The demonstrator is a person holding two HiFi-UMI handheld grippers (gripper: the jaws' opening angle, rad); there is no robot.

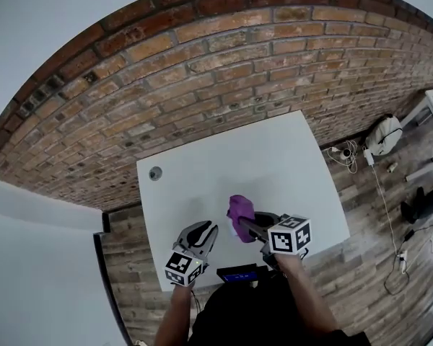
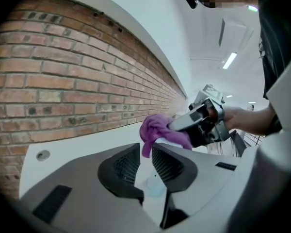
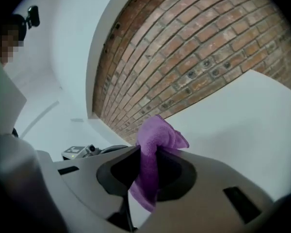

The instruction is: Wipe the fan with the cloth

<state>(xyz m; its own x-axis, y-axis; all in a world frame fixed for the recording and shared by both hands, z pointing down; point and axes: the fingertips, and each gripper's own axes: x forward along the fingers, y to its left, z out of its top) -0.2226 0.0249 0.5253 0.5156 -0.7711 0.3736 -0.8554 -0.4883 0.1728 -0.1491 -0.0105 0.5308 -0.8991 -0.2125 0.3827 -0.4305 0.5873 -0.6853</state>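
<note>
Both forearms (image 1: pixel 175 312) reach in over the counter's (image 1: pixel 274 157) near edge. The left hand-held gripper (image 1: pixel 208 229) sits just inside that edge and points toward the far edge. Its jaws stand a narrow gap apart, with nothing pressed between the pads. Beside it, the right hand-held gripper (image 1: pixel 247 225) angles leftward, its jaws clamped on a purple cloth (image 3: pixel 153 149).

Even, bright indoor light falls on the white rectangular tabletop (image 1: pixel 274 157); we find only faint, soft shadows. A long ceiling strip lamp (image 2: pixel 229 60) glares in the left gripper view. The red brick wall (image 1: pixel 202 63) bows under wide-angle distortion, rims darken, and the crumpled purple cloth (image 3: pixel 160 132) is sharp.
</note>
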